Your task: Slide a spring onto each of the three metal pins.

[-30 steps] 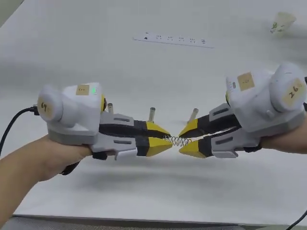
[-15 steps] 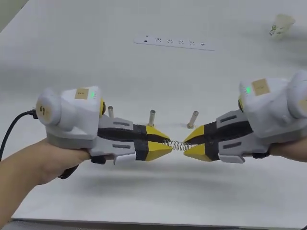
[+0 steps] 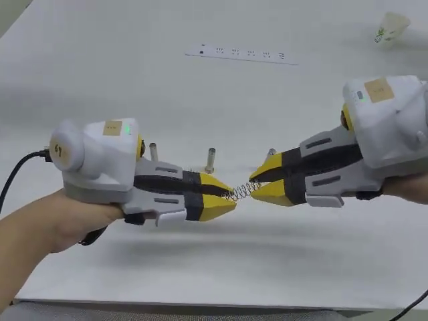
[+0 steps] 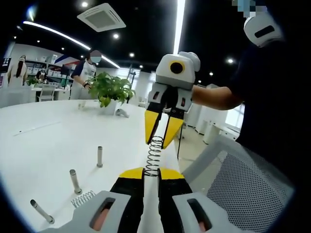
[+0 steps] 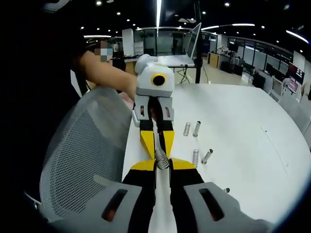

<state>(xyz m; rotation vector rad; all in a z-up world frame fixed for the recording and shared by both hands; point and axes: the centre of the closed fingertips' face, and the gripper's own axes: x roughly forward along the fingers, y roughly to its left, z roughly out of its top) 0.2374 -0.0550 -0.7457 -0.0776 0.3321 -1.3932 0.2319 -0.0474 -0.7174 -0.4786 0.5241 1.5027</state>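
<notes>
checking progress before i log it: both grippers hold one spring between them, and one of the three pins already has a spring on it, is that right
Not quite. The left gripper and right gripper do hold one spring between them, but none of the three pins has a spring on it. The left gripper view shows all three bare, with a loose spring lying on the table beside them.

Open-plan office: mesh chair (image 5: 82, 155), ceiling downlights (image 4: 115, 36)

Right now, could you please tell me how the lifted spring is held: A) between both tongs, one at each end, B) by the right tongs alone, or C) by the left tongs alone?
A: the spring spans the gap from the left tongs to the right tongs.
</notes>
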